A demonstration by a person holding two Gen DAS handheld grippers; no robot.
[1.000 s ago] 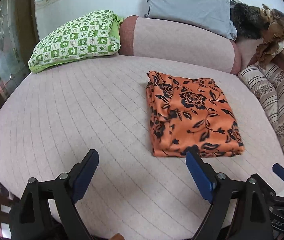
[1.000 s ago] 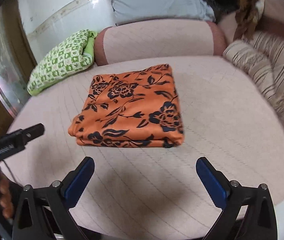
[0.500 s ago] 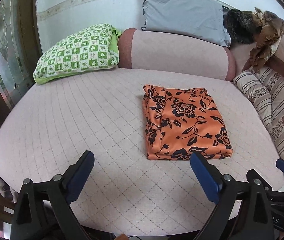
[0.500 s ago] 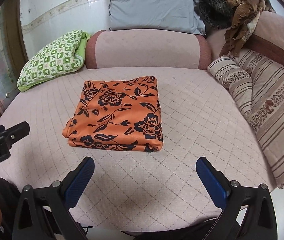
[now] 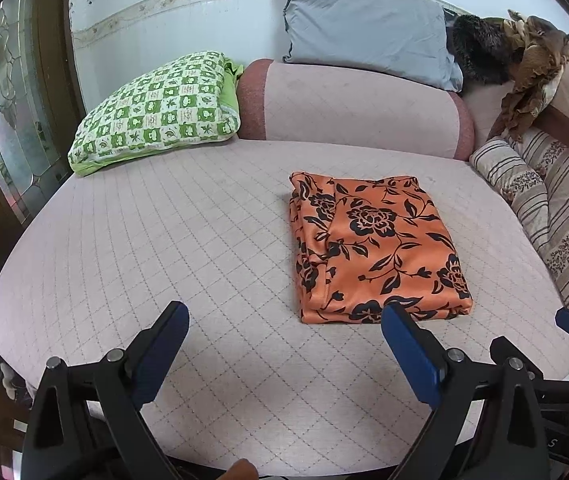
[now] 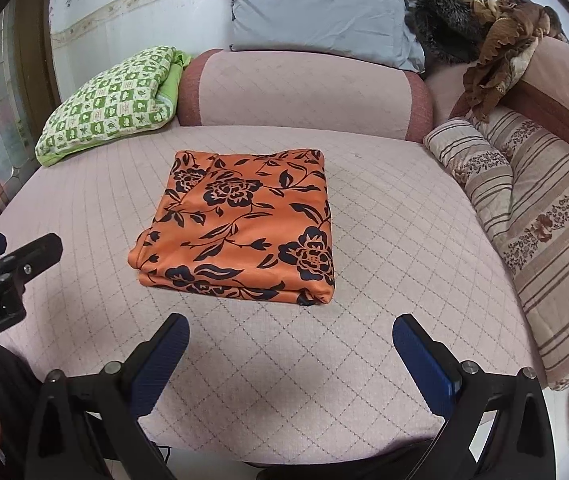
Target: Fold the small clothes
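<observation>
So I'm looking at the orange floral garment (image 6: 240,228) and it's sitting as a neat squarish stack on the quilted pink mattress (image 6: 384,240), a bit left of centre from the right wrist view, so I'm guessing this piece is basically finished. I'm holding both tools back near the front edge: the left gripper (image 5: 284,336) is spreading its blue pads wide and gripping nothing, and the right gripper (image 6: 290,344) is doing the same, wide apart and empty, with the fabric lying just beyond the tips and not touching them. Counting it up: I'm seeing one folded garment, one green checkered pillow (image 5: 156,108), one grey pillow (image 6: 320,12), one pink bolster (image 6: 304,92), one striped cushion (image 6: 480,176) and a brown heap of cloth (image 6: 496,60) in the far right corner. If more small clothes are waiting, I'm not spotting them laid out here, though that heap might be the next candidates.
</observation>
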